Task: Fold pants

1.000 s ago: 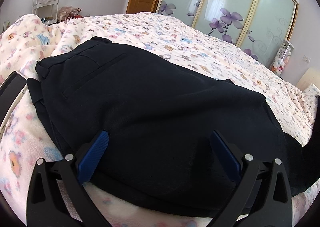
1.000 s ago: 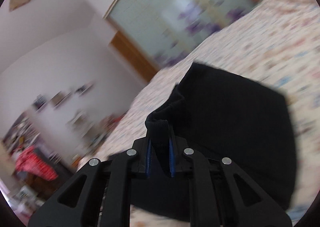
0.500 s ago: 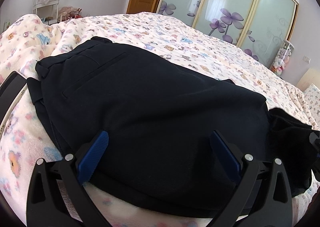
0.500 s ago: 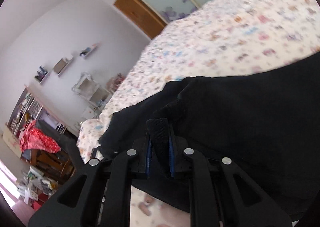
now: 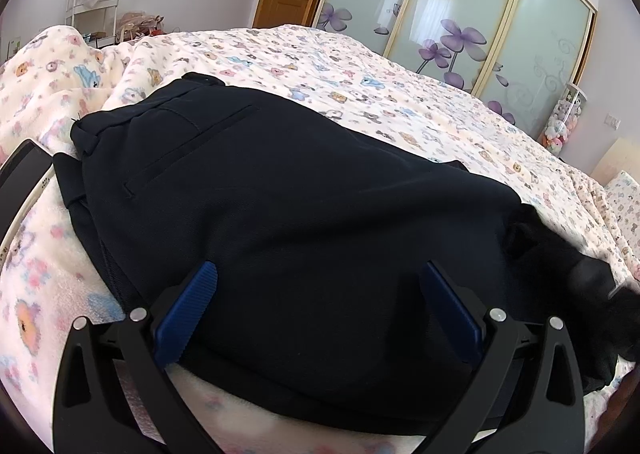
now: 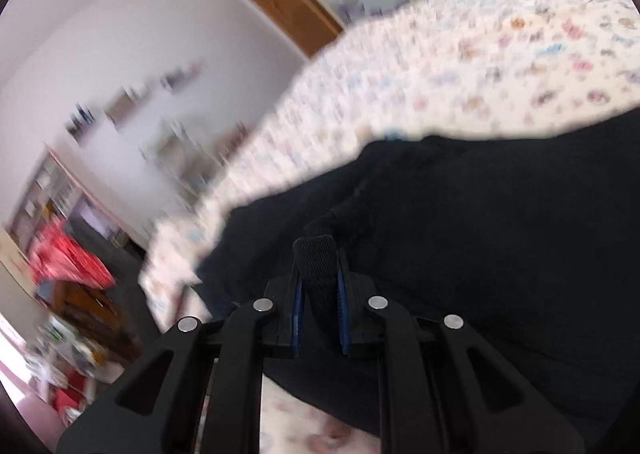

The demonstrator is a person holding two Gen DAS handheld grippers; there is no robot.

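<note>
Left wrist: left gripper (image 5: 318,308) jaws spread wide, empty, resting over near edge of dark navy pants (image 5: 280,214) lying on printed blanket (image 5: 360,78); back pocket visible. Phone (image 5: 22,170) just beside waistband.

Right wrist: blurred. Right gripper (image 6: 320,294) jaws clamped on bunched pants fabric (image 6: 314,266), carrying it above folded stack.

Risk: thin pinch slips, or drag shifts lower layers since left gripper isn't pinning.
</note>
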